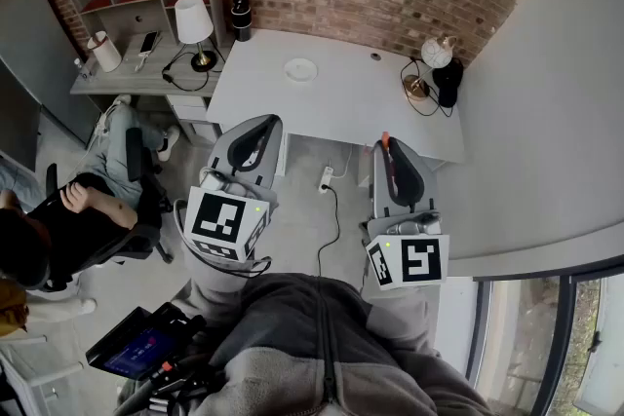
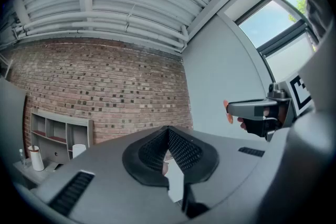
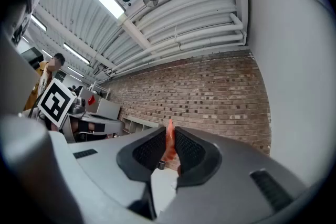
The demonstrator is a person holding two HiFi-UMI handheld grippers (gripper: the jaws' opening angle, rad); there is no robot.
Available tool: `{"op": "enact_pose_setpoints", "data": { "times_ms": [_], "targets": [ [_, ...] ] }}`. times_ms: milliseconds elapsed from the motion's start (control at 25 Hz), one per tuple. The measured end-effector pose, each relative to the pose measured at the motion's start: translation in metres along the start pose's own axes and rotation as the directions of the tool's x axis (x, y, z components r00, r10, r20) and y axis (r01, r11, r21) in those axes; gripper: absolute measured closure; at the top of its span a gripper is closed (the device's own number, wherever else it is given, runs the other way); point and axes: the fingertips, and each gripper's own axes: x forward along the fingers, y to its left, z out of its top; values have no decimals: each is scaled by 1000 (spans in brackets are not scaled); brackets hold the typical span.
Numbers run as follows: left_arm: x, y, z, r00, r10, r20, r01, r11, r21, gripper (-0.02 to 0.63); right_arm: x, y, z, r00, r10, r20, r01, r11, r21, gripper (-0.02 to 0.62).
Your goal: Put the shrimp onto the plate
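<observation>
Desk [image 1: 341,102] ahead; right gripper [image 3: 170,136] holds shrimp [image 3: 169,145] upright

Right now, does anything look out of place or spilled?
Nothing is spilled or damaged. The only oddity: the shrimp is pinched in the right hand-held gripper, well short of the plate on the table.

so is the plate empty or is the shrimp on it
Empty. The plate sits bare on the table; the shrimp is clamped in the right gripper.
</observation>
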Motion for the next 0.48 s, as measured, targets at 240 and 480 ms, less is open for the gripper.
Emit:
{"op": "enact_pose_setpoints", "data": {
  "times_ms": [240, 480],
  "targets": [
    [-4, 2, -4, 1000, 6, 2, -6, 1000, -4, 601, -2, 2, -1, 1000, -11, 17, 10, 999, 35, 540],
    [-8, 0, -11, 1000, -1, -4, 1, 1000, -3, 601, -5, 2, -9, 1000, -28, 12, 27, 999, 46, 538]
  ]
}}
